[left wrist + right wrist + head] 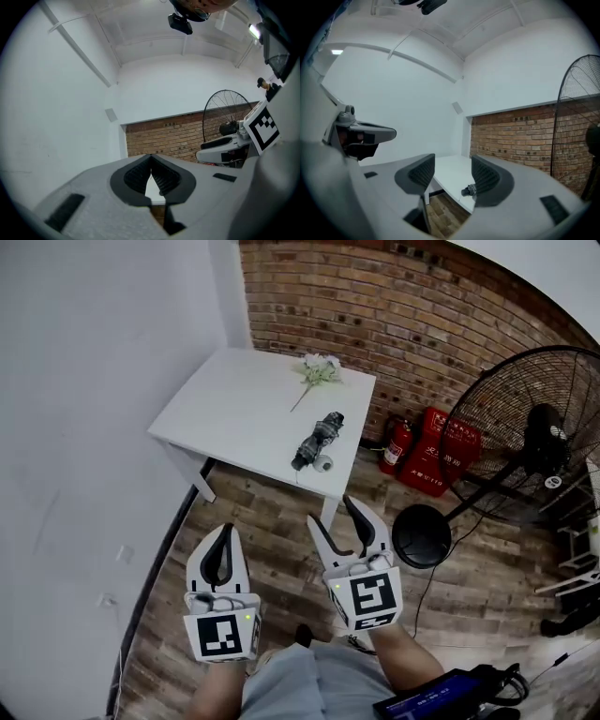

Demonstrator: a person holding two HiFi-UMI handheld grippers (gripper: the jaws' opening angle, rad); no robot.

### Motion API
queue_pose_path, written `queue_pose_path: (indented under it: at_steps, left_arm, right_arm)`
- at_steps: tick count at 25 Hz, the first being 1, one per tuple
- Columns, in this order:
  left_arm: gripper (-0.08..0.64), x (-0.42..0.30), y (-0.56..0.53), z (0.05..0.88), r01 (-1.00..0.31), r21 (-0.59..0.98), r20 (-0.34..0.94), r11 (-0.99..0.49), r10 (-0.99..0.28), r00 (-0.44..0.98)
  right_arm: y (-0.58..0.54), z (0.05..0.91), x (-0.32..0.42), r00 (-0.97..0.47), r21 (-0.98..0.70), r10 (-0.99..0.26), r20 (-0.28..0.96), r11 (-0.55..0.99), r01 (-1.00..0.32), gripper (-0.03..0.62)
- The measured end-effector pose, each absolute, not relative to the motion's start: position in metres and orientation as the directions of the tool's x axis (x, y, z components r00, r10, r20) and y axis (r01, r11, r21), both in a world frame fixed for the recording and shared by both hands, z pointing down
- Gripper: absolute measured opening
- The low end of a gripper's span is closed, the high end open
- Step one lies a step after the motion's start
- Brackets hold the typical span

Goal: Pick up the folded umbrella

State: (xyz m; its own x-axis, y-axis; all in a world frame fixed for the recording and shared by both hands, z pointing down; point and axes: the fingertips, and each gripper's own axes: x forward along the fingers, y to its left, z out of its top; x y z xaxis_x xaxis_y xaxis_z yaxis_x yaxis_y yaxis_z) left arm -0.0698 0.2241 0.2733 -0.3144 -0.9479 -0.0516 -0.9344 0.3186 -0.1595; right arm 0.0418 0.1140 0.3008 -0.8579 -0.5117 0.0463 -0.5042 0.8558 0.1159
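The folded umbrella (317, 441), dark grey with a pale handle end, lies on the white table (234, 409) near its front right edge. Both grippers hover over the wooden floor, short of the table and pointing toward it. My left gripper (224, 538) is shut, its pads meeting with nothing between them (151, 159). My right gripper (344, 517) stands open and empty. In the right gripper view the umbrella's end (468, 191) shows past the open jaws (452, 171), far ahead on the table's edge (450, 185).
A sprig of white flowers (319, 369) lies at the table's far side. A brick wall (375, 306) runs behind. Red fire extinguishers (397, 444) and a red box (441, 454) stand right of the table. A large standing fan (534, 437) with a round base (421, 536) is at the right.
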Motion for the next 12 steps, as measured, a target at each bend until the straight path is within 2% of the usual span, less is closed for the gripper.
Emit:
queue_pose_path:
  at_steps: [12]
  left_arm:
    - [0.006, -0.09, 0.182, 0.283, -0.955, -0.158, -0.049, 0.252, -0.968, -0.247]
  right_arm:
    - [0.077, 0.301, 0.026, -0.813, 0.12, -0.58, 0.048, 0.811, -0.572, 0.239]
